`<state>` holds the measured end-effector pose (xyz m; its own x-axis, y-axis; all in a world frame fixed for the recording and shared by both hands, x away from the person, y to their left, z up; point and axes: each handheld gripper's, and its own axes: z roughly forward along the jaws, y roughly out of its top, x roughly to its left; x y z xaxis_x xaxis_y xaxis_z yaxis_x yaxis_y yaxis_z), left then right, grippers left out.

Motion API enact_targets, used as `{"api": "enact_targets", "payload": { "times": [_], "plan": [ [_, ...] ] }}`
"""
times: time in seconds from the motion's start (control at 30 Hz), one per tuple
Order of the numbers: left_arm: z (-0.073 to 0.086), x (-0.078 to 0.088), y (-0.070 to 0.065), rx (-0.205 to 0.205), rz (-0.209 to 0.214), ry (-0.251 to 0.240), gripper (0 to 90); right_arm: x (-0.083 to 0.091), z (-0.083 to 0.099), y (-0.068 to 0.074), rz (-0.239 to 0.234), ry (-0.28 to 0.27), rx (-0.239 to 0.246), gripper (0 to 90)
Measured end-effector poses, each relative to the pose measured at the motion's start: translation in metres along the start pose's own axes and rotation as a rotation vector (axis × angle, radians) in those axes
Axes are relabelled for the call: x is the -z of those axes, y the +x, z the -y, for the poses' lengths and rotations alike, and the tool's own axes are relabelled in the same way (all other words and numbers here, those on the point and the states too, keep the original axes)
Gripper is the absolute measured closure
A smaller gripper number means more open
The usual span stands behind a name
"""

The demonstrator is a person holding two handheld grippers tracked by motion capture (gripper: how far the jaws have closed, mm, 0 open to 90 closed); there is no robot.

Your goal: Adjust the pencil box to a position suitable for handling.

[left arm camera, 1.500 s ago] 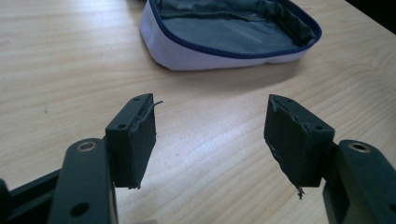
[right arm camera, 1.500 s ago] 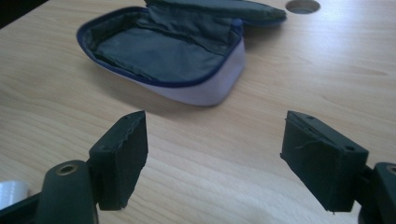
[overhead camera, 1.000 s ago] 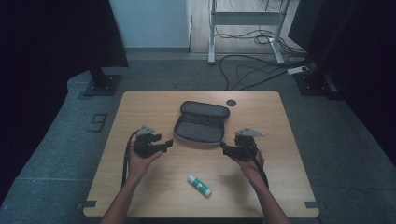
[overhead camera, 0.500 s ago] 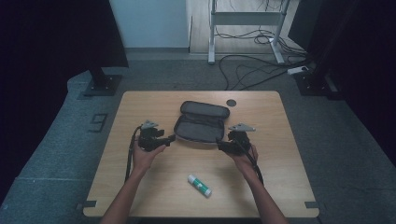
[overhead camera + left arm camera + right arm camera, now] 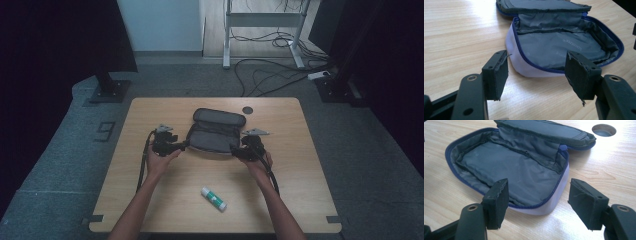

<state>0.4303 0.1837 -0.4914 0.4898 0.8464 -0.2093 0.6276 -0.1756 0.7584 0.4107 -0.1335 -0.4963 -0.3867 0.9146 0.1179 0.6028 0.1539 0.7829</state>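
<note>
High view shows an unzipped grey pouch lying just past the middle of the table, lid folded back toward twelve o'clock. Against the frame from a second ago, both hands have drawn inward: the left tongs now sit at the pouch's nine o'clock end and the right tongs at its three o'clock end, each close against the rim, where before they were well apart from it. The pouch itself lies where it lay.

Left gripper view has the left tongs apart, the pouch's rounded end just beyond the pads, not pressed by them. Right gripper view has the right tongs apart too, having just been closing a little, with the pouch's blue-zipped corner between and beyond the pads, untouched.

A glue stick lies at six o'clock of the pouch, near the table's near edge, well apart from both hands. A round cable hole sits at one o'clock of the pouch. Nothing lies between either tongs and the pouch.
</note>
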Motion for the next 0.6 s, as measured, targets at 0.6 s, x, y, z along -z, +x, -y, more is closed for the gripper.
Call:
{"api": "enact_targets", "payload": {
  "times": [0.6],
  "plan": [
    [-0.011,-0.032,-0.004,0.023,0.007,0.001,36.7,-0.029,-0.007,0.002,0.022,0.046,0.006,36.6]
  ]
}}
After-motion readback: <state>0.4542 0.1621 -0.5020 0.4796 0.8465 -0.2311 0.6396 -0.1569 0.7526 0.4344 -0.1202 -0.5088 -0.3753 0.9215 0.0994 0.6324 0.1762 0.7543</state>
